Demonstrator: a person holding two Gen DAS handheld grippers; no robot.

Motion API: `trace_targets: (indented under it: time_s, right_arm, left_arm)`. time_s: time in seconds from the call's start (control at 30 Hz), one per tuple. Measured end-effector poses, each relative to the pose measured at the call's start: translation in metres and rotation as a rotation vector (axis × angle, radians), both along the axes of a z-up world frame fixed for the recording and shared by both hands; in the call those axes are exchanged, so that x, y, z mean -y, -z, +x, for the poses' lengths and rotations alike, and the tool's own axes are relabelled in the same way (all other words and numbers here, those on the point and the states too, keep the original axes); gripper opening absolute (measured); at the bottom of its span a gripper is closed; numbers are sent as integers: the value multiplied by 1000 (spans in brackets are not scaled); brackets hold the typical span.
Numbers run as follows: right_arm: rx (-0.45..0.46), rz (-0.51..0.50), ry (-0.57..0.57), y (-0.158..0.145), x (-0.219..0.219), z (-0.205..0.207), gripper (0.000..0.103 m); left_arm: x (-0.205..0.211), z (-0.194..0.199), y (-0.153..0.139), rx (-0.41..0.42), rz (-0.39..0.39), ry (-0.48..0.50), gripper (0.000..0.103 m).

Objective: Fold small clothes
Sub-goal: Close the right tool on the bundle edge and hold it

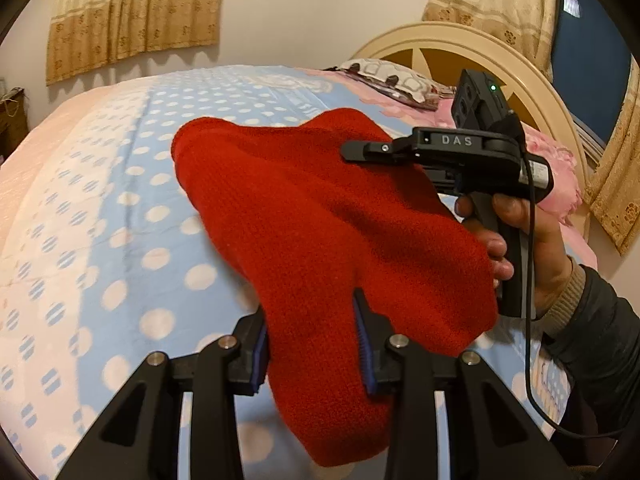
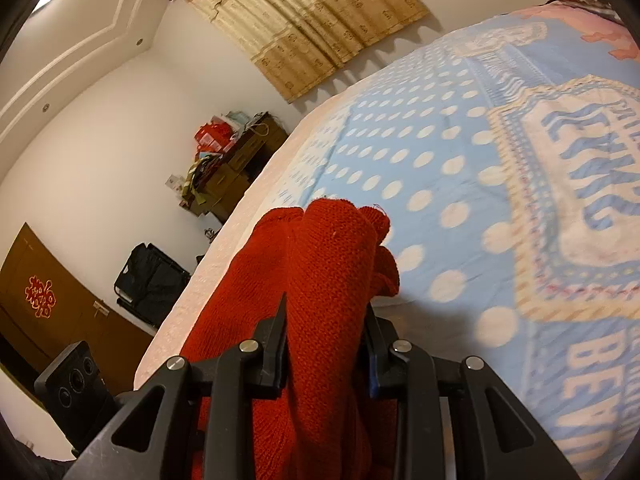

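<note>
Hanging above the bed [image 1: 120, 216]: one red knitted garment [image 1: 328, 232], lifted off the polka-dot blue bedspread [image 2: 420, 152] and being held at two places. Left gripper [image 1: 312, 344]: its blue-padded fingers [image 1: 362, 344] are closing on a bunched fold at the garment's near end, cloth filling the gap between them. Right gripper [image 2: 324, 340]: its fingers [image 2: 276, 344] are pinching a thick gathered roll of the same garment, the loose edge standing up beyond the tips. In the left wrist view the right gripper [image 1: 356, 150] is lying across the garment's far side, the person's right hand [image 1: 516, 232] wrapping its handle. Beyond the bed: cream headboard [image 1: 480, 44], patterned pillow [image 1: 392, 76], beige curtains [image 1: 132, 12]. Beside the bed: dark wooden dresser [image 2: 244, 160], black bag [image 2: 152, 276].
</note>
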State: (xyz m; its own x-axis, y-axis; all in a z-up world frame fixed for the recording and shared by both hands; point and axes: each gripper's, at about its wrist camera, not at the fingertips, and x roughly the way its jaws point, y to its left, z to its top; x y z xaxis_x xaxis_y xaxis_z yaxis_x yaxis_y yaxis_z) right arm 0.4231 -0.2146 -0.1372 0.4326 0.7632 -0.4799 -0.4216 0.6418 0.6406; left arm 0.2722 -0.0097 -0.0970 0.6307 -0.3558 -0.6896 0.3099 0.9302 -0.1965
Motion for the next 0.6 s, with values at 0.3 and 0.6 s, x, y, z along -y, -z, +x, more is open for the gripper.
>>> trace_targets:
  time_s: [0.3,0.6]
  right_arm:
    - [11,7,-81,-12,-57,-17,30]
    - [18,-1,-177,-21,-124,-28,30]
  left_arm:
    - [-35,-26,-6,30,-9,-78,36]
    - [-77,-47,-7,45,-35,-181,36]
